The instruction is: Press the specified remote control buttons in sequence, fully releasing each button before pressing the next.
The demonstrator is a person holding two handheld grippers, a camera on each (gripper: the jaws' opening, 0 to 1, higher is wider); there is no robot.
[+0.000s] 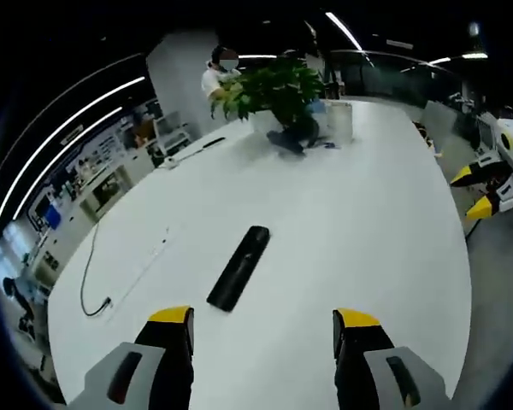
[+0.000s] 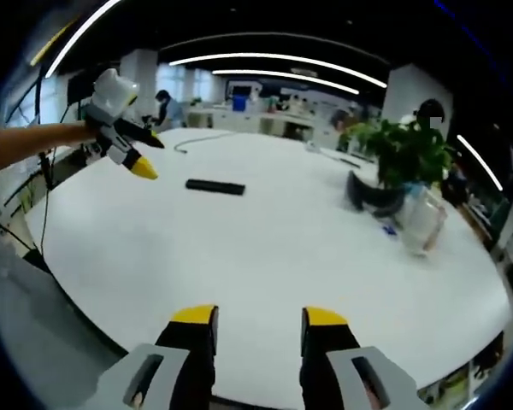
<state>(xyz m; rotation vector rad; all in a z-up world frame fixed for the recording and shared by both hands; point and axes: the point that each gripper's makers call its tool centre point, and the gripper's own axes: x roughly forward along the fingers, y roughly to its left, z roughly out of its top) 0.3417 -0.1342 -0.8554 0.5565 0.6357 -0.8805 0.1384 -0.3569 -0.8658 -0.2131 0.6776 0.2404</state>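
A large white table [image 1: 342,222] spreads across the left gripper view, mostly bare. At top centre stands a potted plant [image 1: 278,94], well clear of the black remote control [image 1: 238,266], which lies alone at centre with open surface all round. A thin cable [image 1: 94,273] curls at lower left near the edge. The left gripper [image 1: 263,320] hovers wide just below the remote; the right gripper [image 2: 258,320] gapes wide over the near edge.

One remote [image 1: 238,267], one plant [image 1: 274,90]
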